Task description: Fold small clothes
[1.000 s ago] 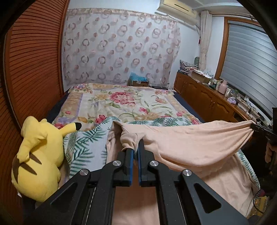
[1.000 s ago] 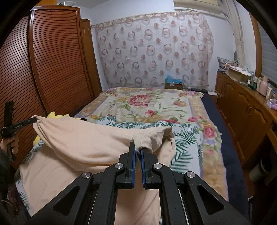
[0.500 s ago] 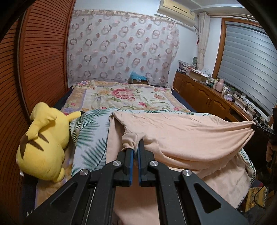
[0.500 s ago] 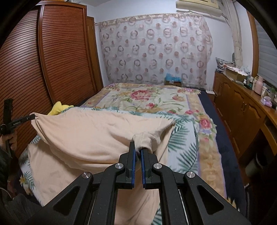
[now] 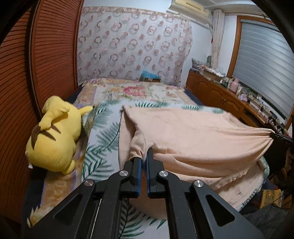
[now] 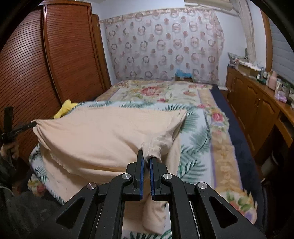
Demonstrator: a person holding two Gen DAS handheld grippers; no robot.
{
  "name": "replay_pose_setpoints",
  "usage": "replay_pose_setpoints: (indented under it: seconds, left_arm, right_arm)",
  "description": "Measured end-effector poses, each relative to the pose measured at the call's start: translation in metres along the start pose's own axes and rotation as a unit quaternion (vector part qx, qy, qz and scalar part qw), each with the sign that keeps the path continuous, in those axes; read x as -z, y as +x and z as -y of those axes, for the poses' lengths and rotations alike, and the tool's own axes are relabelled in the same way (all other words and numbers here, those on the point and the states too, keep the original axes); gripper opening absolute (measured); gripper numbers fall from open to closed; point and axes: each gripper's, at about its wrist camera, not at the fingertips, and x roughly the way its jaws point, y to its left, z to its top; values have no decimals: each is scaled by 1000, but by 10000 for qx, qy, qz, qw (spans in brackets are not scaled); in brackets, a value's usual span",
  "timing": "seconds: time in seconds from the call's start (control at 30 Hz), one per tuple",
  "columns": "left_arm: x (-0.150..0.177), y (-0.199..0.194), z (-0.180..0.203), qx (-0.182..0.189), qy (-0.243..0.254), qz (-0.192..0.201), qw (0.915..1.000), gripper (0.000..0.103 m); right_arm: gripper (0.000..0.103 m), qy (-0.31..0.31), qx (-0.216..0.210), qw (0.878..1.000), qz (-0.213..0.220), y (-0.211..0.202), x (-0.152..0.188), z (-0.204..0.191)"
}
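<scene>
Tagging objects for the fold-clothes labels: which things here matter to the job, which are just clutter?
In the job:
peach garment
left gripper, shut on it
right gripper, shut on it
leaf-print blanket under it

Lying about:
yellow plush toy
floral bedspread
wooden cabinets

One peach garment (image 5: 193,132) lies spread across one bed (image 5: 102,139). Two grippers are in view: the left gripper (image 5: 143,158) and the right gripper (image 6: 145,159), each with two jaws, so four jaws in all. One yellow plush toy (image 5: 55,136) sits at the bed's edge. The bed carries two covers: one palm-leaf sheet (image 6: 194,132) over one floral blanket (image 6: 156,92). One patterned curtain (image 6: 165,44), one air conditioner (image 5: 189,8) and one pink bottle (image 6: 273,80) complete the count
</scene>
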Motion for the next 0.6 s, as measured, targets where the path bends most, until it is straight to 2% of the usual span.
replay_pose_setpoints:
  seconds: [0.1, 0.17, 0.33, 0.37, 0.43, 0.5, 0.6]
  left_arm:
    - [13, 13, -1, -122, 18, -247, 9996, 5]
    - [19, 20, -2, -159, 21, -433, 9989, 11]
    - [31, 22, -4, -222, 79, -556, 9982, 39]
    - [31, 22, -4, -223, 66, -574, 9981, 40]
    - [34, 23, -6, -172, 44, -634, 9978, 40]
    - [35, 25, -5, -202, 87, -684, 9974, 41]
    - [37, 27, -4, -268, 149, -754, 9967, 41]
  right_arm:
    - [5, 86, -19, 9997, -222, 9, 11, 1]
    - [5, 104, 148, 9991, -381, 19, 13, 3]
    - [23, 34, 553, 9970, -545, 30, 6, 7]
    - [26, 21, 591, 9968, -539, 29, 3, 7]
    - [48, -52, 724, 9960, -520, 28, -3, 5]
    - [55, -123, 764, 9959, -469, 26, -6, 2]
    - [57, -243, 753, 9960, -404, 29, -10, -9]
